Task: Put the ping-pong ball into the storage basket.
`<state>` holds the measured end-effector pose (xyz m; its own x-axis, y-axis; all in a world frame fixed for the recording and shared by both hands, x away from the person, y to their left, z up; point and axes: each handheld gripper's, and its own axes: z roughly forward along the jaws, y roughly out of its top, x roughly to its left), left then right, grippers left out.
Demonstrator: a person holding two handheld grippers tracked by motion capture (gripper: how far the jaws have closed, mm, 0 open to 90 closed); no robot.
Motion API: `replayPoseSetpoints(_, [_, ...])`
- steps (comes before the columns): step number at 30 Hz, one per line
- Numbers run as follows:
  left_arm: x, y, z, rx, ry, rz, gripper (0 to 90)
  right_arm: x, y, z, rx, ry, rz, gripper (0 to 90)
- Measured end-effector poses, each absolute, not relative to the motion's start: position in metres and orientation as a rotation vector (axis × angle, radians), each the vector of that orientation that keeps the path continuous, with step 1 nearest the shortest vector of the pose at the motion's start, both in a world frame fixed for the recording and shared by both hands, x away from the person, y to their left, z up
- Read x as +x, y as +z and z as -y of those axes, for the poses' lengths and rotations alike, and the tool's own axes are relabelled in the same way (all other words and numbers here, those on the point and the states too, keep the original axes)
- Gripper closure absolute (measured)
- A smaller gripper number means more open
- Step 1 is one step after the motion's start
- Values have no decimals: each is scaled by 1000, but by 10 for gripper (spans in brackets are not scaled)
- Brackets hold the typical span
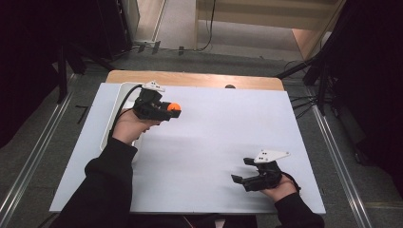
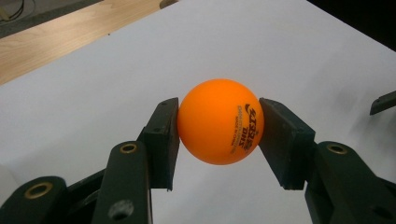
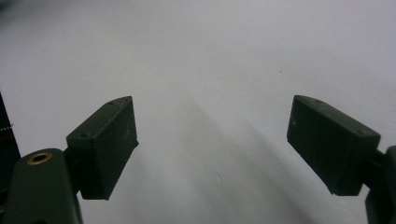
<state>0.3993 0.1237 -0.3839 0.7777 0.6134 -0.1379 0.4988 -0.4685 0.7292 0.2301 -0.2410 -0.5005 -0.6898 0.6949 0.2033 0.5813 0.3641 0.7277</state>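
Gripped between the two black jaws of the left gripper [image 2: 219,123] is an orange ball [image 2: 221,121], a table-tennis ball with dark printed lettering on its side. Both pads press against it, one on each side, and it hangs clear of the white sheet [image 2: 289,51] below. From the high view, the left gripper [image 1: 172,109] is held up over the far left part of the table, its jaws pointing toward the right, with the ball [image 1: 174,107] at their tip. The person's left hand [image 1: 129,126] wraps the handle, a dark sleeve [image 1: 102,185] trailing back to the bottom edge. Just behind that hand lies a white tray [image 1: 114,107] along the left side of the sheet.

Near the front right corner, the right gripper [image 1: 240,171] rests low at the sheet, held by the right hand [image 1: 280,186], with a grey three-cornered plate [image 1: 271,155] on top. Its jaws stand wide apart with nothing between them; the right gripper view shows the two pads [image 3: 109,144] spread over bare white surface.

A strip of wooden tabletop [image 1: 195,79] shows beyond the far edge of the sheet, and grey floor [image 1: 43,142] surrounds the table.
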Motion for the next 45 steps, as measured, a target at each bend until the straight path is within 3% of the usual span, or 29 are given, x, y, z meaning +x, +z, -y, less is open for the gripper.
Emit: replayPoseSetpoints(45, [411,-381,-166,2130,266,-951,509,229,-500,241,1164,1239,-2479,146])
